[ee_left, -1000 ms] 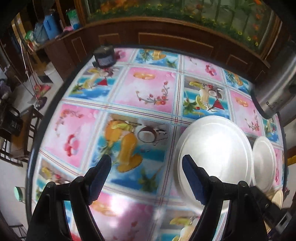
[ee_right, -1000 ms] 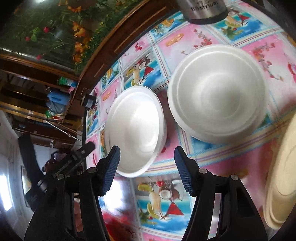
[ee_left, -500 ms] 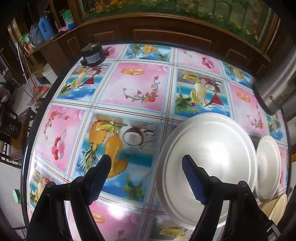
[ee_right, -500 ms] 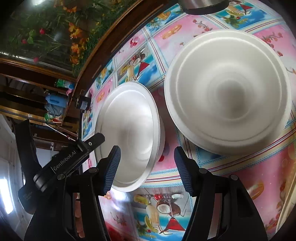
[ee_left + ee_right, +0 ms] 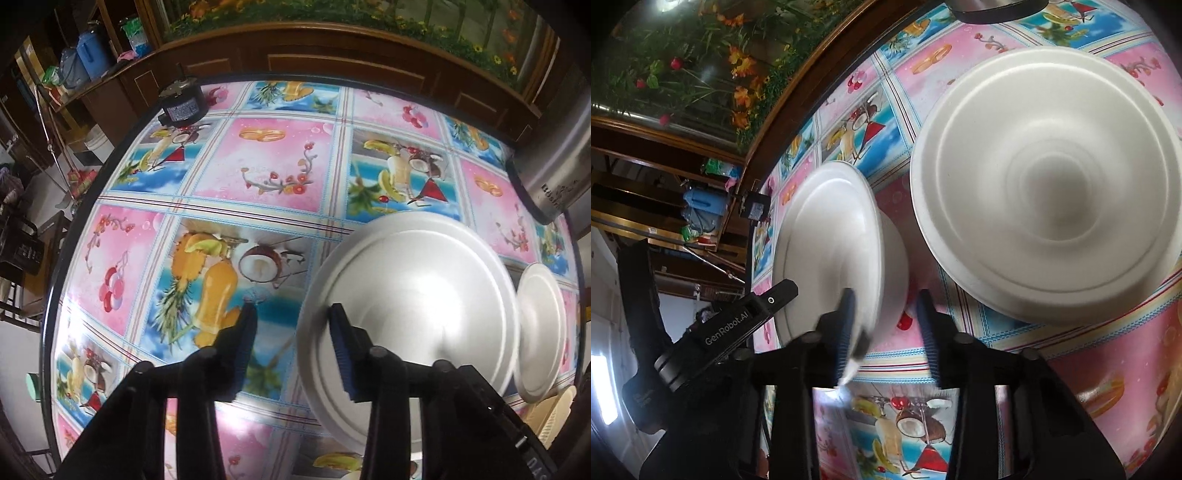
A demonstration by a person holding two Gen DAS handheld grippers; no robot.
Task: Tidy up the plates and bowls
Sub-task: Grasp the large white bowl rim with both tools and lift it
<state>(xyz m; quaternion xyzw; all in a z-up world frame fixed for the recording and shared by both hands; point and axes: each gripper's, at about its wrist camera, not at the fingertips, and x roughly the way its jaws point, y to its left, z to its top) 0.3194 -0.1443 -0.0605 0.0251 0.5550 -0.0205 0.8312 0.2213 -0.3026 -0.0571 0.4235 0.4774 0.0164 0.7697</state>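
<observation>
On the fruit-print oilcloth table (image 5: 273, 162), I am closing both the left gripper (image 5: 291, 325) and right gripper (image 5: 886, 310) over opposite rims of the white moulded-fibre bowl (image 5: 834, 236), whose thin lip may buckle or slip, nudging the neighbouring white ridged plate (image 5: 1049, 184).

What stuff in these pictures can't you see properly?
- Cream dish, left wrist view: cut off at the lower right edge.
- Steel pot, right wrist view: only its base shows at the top edge.
- White bowl near rim, right wrist view: blurred, partly behind the right hand-held gripper, jaws closing around it.
</observation>
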